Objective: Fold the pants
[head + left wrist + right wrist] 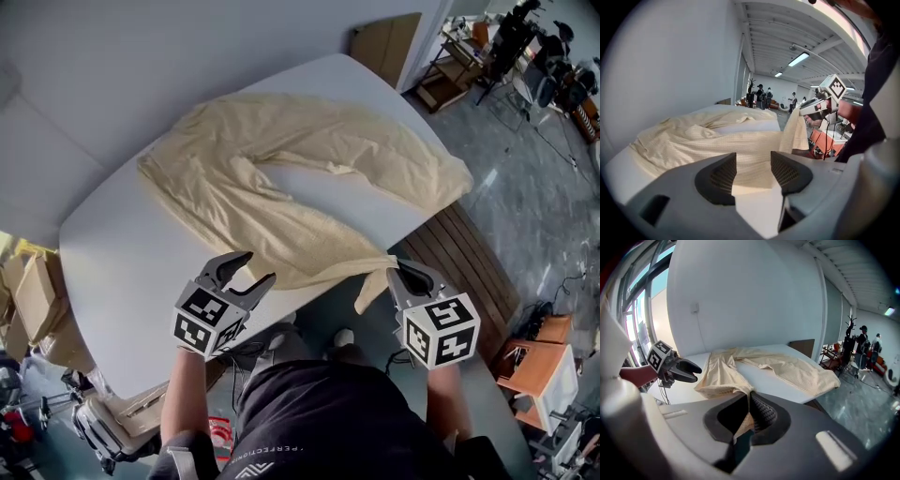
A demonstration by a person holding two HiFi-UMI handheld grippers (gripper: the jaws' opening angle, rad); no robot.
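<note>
Right hand-held gripper (406, 272) pinches pants (225, 169); shorts (319, 412) lettering too small.

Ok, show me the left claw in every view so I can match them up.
Head view: the left claw is at lower left, jaws apart, just short of the fabric.
Left gripper view: the left claw fills the bottom centre, nothing between its jaws.
Right gripper view: the left claw is at far left, mid-height.
Shared landmark: the pants.

White table (122, 281) stands near white wall (112, 56); grey polished floor (539, 211); wooden slats (473, 258) beside table (right edge); strip lights (799, 59) glow overhead.
</note>
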